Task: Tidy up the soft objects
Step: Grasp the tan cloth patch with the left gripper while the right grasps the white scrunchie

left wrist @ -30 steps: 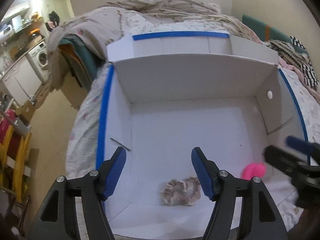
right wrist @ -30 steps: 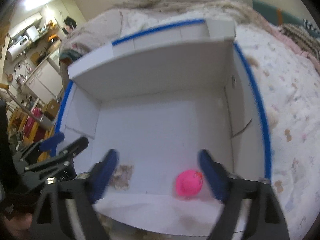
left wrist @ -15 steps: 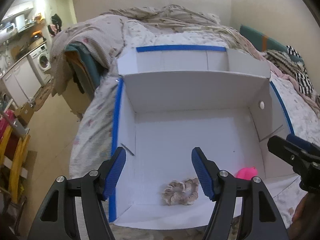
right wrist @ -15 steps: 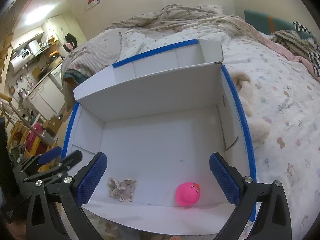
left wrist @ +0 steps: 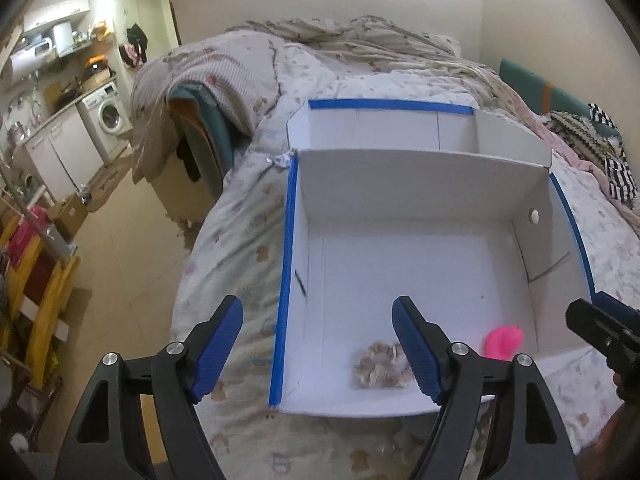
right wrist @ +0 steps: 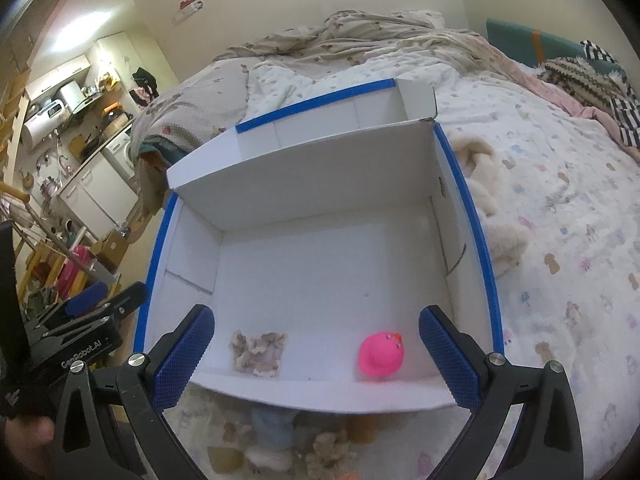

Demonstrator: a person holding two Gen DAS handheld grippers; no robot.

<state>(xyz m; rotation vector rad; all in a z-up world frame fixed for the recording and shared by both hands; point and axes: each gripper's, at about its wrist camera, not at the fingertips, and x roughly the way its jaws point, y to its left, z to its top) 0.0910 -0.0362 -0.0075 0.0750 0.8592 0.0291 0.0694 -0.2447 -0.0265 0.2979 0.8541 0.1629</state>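
While the pink duck [right wrist: 380,354] is sitting on the floor of the white box [right wrist: 328,184], near its front wall, we are seeing it below and between the wide-spread fingers of the right gripper [right wrist: 316,354], closer to the right finger. Beside it the beige scrunchie [right wrist: 258,354] is lying, just in front of the left gripper [left wrist: 318,346], which is gaping wide and holding nothing. Outside the box, a cream plush [right wrist: 486,196] is resting on the bedspread [right wrist: 560,208].

Matt white cardboard box [right wrist: 304,184], glossy pink duck [right wrist: 381,354], ruffled cloth scrunchie [right wrist: 258,347]
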